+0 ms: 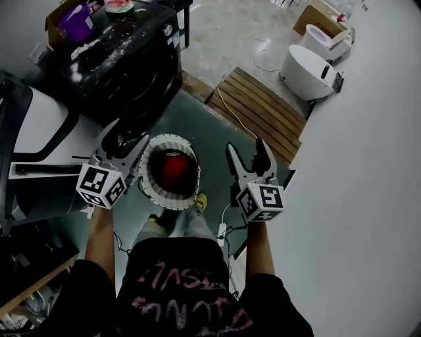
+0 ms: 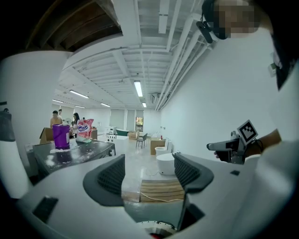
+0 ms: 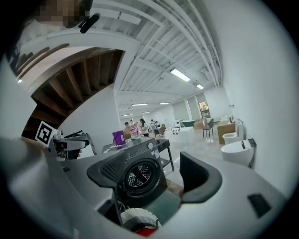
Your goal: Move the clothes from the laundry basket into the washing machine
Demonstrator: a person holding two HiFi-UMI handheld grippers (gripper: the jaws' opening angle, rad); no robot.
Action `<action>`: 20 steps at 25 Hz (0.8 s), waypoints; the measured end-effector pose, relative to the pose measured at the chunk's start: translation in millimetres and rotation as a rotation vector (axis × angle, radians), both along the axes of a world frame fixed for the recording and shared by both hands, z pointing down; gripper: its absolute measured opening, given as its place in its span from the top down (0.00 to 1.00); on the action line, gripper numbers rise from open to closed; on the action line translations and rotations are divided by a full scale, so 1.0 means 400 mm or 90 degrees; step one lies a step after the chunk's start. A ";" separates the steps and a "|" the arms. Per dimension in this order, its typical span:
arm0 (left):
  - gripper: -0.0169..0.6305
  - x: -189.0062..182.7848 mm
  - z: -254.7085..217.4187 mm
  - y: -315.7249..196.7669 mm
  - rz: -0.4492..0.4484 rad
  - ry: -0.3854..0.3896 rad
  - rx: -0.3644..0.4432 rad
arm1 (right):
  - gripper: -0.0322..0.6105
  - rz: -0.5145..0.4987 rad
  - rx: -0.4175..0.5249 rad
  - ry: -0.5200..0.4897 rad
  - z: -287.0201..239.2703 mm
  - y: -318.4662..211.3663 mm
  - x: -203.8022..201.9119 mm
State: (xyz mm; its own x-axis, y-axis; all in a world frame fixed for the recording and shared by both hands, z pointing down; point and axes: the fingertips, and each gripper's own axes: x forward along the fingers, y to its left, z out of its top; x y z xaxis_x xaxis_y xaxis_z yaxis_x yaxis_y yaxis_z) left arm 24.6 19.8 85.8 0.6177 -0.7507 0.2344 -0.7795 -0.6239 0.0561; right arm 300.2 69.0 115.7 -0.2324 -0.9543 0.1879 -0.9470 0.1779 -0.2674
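It was a big, white, open hall, more a showroom or test space than a home: strip lights (image 2: 138, 88) on a bare beamed ceiling (image 2: 121, 60), a freestanding washing machine (image 3: 138, 177), loose toilets (image 1: 308, 71), cardboard boxes (image 1: 317, 14), a wooden pallet (image 1: 260, 113) and people (image 2: 56, 119) far off.

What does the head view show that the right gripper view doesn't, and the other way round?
Only the head view shows the person's yellow shoe and the pink print on the black shirt. Only the right gripper view shows the round door, ceiling lights and people far back. Both show the washing machine, the purple container on it, and the laundry basket holding a red cloth.
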 end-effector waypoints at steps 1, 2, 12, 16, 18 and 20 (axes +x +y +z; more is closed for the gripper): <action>0.46 -0.001 0.015 -0.005 -0.005 -0.010 -0.007 | 0.37 -0.014 -0.010 0.002 0.018 -0.016 -0.006; 0.46 -0.006 0.033 -0.008 -0.008 -0.023 -0.014 | 0.37 -0.031 -0.023 0.010 0.039 -0.030 -0.017; 0.46 -0.130 0.261 -0.016 -0.013 -0.069 -0.105 | 0.37 -0.095 -0.126 0.019 0.263 -0.073 -0.154; 0.46 -0.174 0.345 -0.017 0.008 -0.067 -0.139 | 0.37 -0.106 -0.146 0.048 0.326 -0.069 -0.210; 0.46 -0.193 0.384 -0.013 0.025 -0.094 -0.151 | 0.37 -0.132 -0.157 0.089 0.359 -0.055 -0.241; 0.46 -0.199 0.415 -0.014 0.049 -0.131 -0.154 | 0.37 -0.171 -0.165 0.133 0.391 -0.042 -0.271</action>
